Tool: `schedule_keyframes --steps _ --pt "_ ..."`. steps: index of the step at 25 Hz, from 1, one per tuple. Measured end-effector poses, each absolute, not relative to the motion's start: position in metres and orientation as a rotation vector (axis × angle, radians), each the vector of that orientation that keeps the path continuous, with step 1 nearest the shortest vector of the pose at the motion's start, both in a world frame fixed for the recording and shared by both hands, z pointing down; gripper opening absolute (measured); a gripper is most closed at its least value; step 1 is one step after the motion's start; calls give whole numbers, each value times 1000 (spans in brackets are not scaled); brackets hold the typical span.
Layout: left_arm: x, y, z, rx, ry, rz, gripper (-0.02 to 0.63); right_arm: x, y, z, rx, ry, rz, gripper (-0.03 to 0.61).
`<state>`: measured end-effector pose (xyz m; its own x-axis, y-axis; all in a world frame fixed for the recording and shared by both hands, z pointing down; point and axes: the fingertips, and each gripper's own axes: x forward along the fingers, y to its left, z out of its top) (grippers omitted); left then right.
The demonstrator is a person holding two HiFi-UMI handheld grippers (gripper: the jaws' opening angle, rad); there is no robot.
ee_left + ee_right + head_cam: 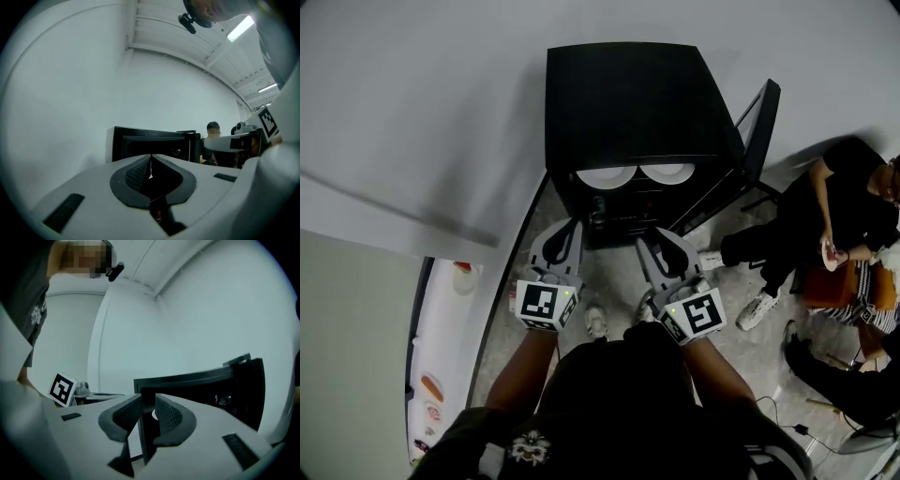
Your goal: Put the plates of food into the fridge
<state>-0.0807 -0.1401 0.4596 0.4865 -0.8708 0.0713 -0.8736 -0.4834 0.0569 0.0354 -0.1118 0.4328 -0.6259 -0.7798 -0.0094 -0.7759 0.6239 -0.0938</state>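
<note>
Grey floor (609, 281) is carrying the black mini fridge (628, 103) straight ahead of me. Two white plates (607, 175) are sitting side by side at its top shelf's front edge. I am holding my left tool (565, 239) pressed together and my right tool (658, 246) slightly apart and empty, nearer the open door (757, 127).

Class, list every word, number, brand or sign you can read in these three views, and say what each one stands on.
No text is readable in any view.
Markers on the left gripper and right gripper: black-and-white square patterns, no letters or digits.
White print on the person's dark shirt: too blurred to read.
Small items on the white table: any labels are too small to read.
Black fridge: no label visible.
</note>
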Motion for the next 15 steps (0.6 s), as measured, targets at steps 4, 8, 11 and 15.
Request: schedule_keyframes --steps 4,8,11,15 --pt "-74 -136 453 2684 -1527 76 23 36 -106 404 -1423 2759 91 62" --pt "-70 -132 450 2690 -1509 78 23 42 -107 389 -1532 2705 250 25" --pt "-67 -128 448 2694 -1491 71 23 46 -106 383 -1568 2677 281 25" --pt "-62 -123 447 2706 -1461 59 23 49 -105 382 -1608 2664 322 24"
